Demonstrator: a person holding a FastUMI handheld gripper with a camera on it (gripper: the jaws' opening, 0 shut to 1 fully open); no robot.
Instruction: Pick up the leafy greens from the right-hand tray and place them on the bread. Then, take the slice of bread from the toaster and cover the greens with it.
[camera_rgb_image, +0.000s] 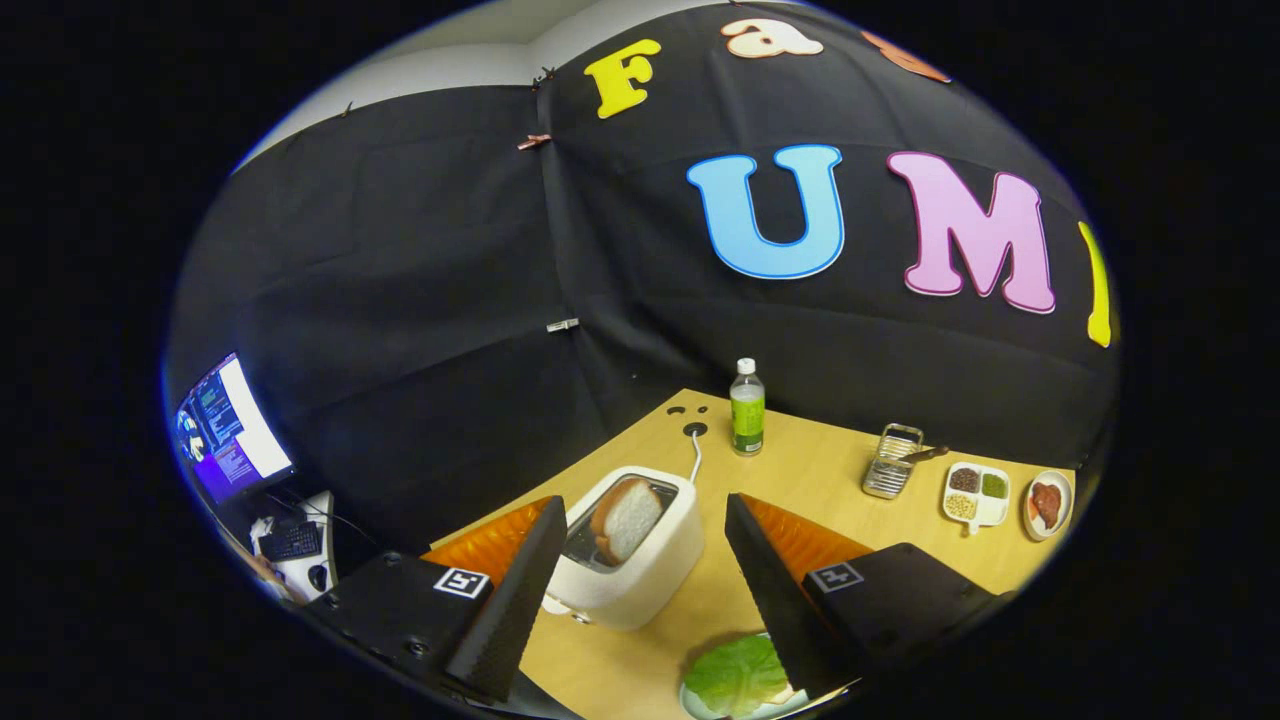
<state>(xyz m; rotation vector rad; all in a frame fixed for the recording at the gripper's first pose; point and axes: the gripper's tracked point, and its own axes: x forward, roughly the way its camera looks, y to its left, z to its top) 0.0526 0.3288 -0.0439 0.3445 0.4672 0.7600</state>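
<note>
**Toaster station, greens laid**

Gripper (640, 570) fingers apart, holding nothing. Bread slice (627, 520) upright in toaster (630, 560), between and just ahead of fingers. Leafy greens (738, 675) on plate (700, 706), by right finger. Bottle (746, 407) beyond toaster; divided tray (976, 495) far right.

Black cloth wall (420, 300), wood table (800, 480), lit monitor (230, 425) w/ keyboard (290, 541)

We're seeing even, fairly bright overhead light on the pale wooden tabletop (800, 470), with soft shadows pooling beside the white plastic toaster (640, 560) and no harsh glare there. The glowing computer monitor (228, 425) off to the side is blown out to white. Fisheye bending warps the rim, where detail smears, while the centre stays crisp.
</note>
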